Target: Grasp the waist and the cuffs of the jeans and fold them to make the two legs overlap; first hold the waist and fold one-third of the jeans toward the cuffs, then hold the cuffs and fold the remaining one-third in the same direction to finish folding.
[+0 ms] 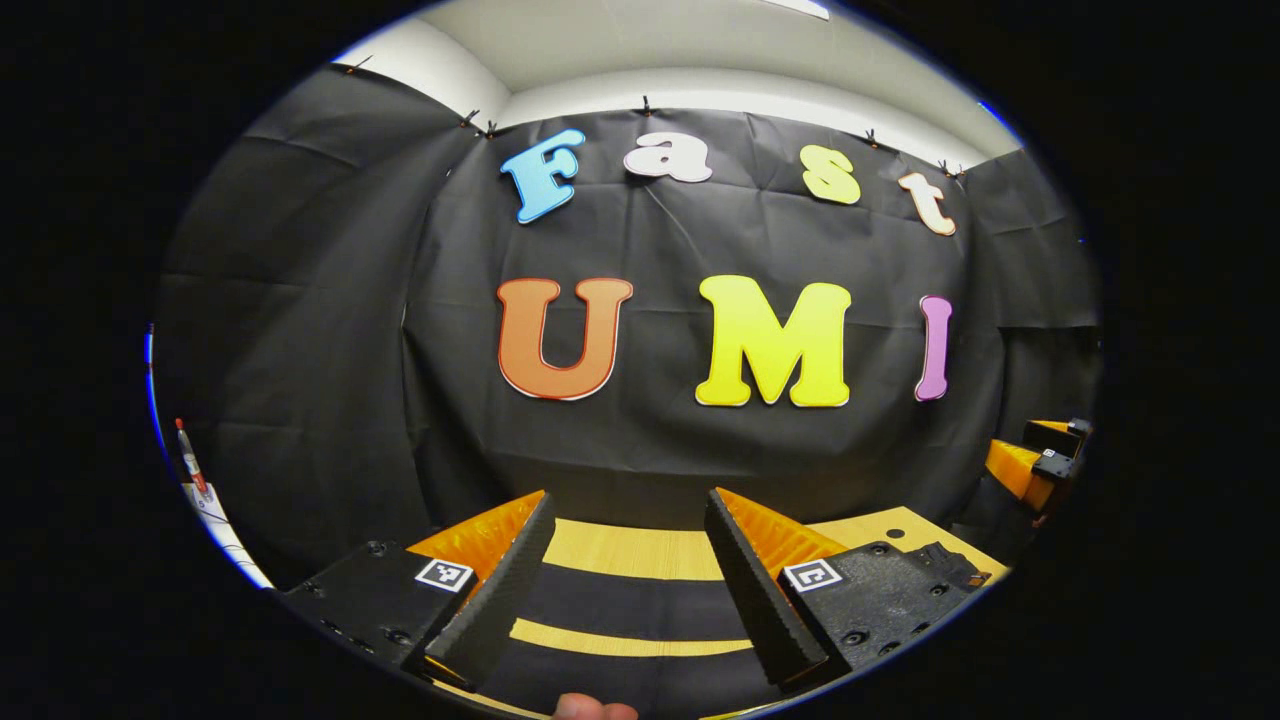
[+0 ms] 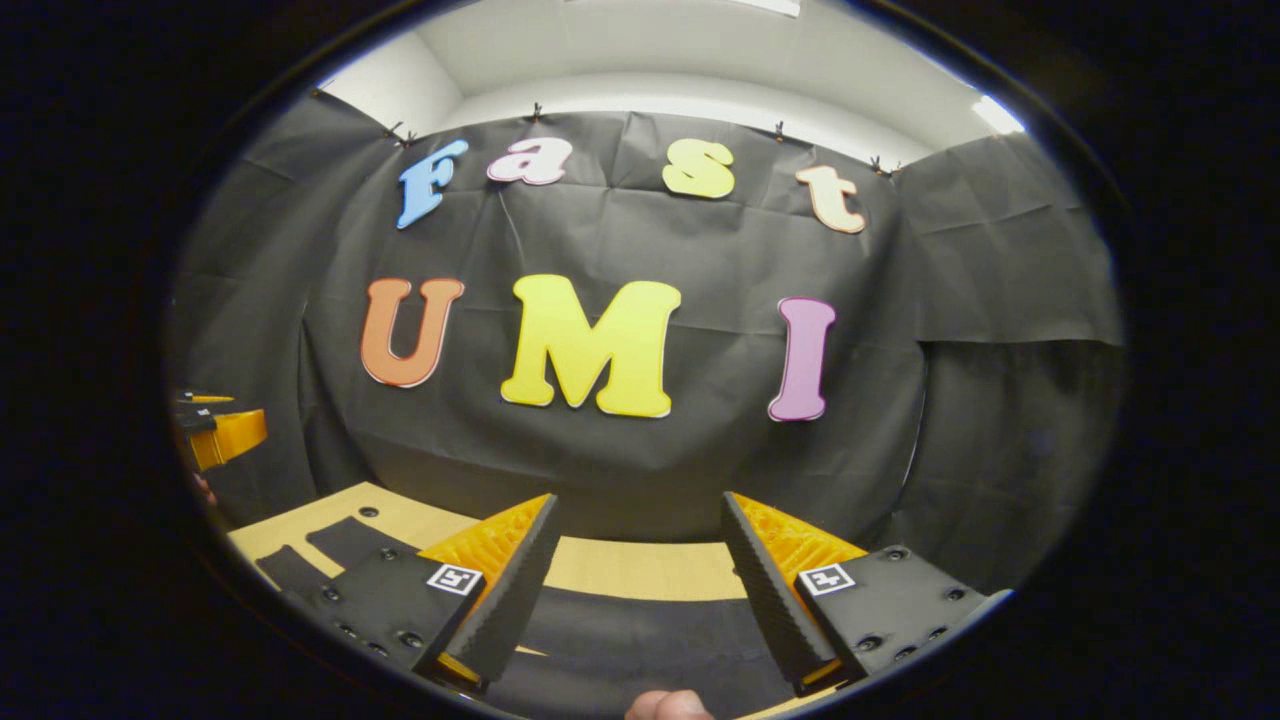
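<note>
Both grippers, left (image 1: 628, 590) and right (image 2: 635, 590), hang wide open (gripping nothing) above dark jeans (image 1: 630, 605) on a wooden table (image 1: 640, 550).

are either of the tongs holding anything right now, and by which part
Nothing is held. The left tongs and the right tongs both stand open with empty gaps, above a dark cloth on the wooden table.
</note>
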Demonstrator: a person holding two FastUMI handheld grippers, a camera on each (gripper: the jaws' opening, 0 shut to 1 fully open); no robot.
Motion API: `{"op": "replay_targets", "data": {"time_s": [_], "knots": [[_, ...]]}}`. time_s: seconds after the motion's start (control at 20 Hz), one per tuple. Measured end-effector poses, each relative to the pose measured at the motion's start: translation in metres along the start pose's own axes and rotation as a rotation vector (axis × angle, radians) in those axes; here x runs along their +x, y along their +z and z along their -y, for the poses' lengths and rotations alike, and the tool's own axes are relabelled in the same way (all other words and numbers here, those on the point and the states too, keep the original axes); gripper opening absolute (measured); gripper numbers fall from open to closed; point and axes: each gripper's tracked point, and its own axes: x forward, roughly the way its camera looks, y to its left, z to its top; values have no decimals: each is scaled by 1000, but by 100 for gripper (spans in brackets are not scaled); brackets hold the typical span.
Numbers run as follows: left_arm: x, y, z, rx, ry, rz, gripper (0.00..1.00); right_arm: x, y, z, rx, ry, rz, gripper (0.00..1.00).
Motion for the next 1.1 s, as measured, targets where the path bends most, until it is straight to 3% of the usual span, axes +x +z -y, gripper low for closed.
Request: {"op": "replay_targets", "data": {"time_s": [0.2,0.35,0.6,0.75,0.9,1.0,1.1], "knots": [[1,-20,-14,-14,27,-58,97,8,-21,36,4,-29,-60,99],[-4,-46,-46,-44,91,-130,97,9,-40,75,-16,-58,-112,98],[-36,-124,-108,-136,200,-326,97,-4,-102,143,36,-113,-293,99],[-67,-192,-126,-328,259,-501,98,-25,-154,165,145,-130,-455,99],[-92,-245,-131,-581,303,-647,99,-45,-212,182,283,-158,-605,99],[-95,-263,-137,-764,353,-688,99,-59,-254,196,410,-210,-732,99],[-93,-269,-145,-934,427,-694,99,-74,-278,210,545,-284,-787,100]]}}
